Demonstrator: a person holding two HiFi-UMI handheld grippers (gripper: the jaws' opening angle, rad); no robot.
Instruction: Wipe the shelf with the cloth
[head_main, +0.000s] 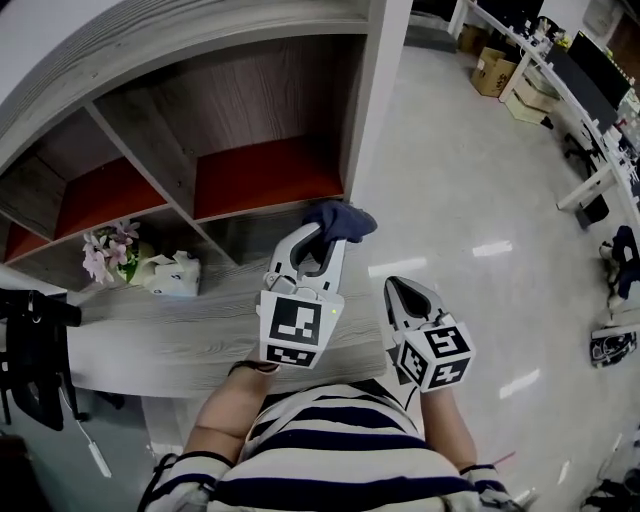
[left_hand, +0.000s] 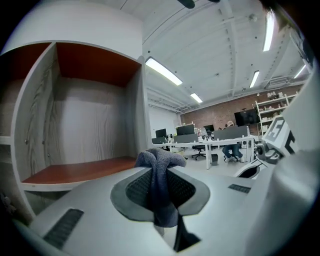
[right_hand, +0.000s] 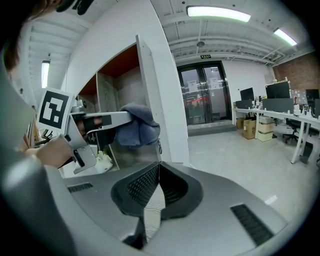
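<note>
- Grey shelf (head_main: 262, 105) with red-floored compartments borders an open office.
- Left gripper (head_main: 316, 240) jaws pinch the blue cloth (head_main: 342, 218); right gripper (head_main: 396, 290) jaws meet, empty.
- Dragging may pull the cloth free.

On the shelf (head_main: 200, 40) we are seeing the right-hand compartment (head_main: 268, 175) standing open just ahead of the left tool (head_main: 318, 240), with the cloth (head_main: 340, 220) bunching at its front edge. A divider (head_main: 150, 165) is walling it on the left, the white side panel (head_main: 375, 100) on the right. Flowers (head_main: 108, 250) and a white object (head_main: 175, 273) are crowding the table (head_main: 180, 340) farther left. The right tool (head_main: 395, 290) is hanging over open floor (head_main: 470, 200).
</note>
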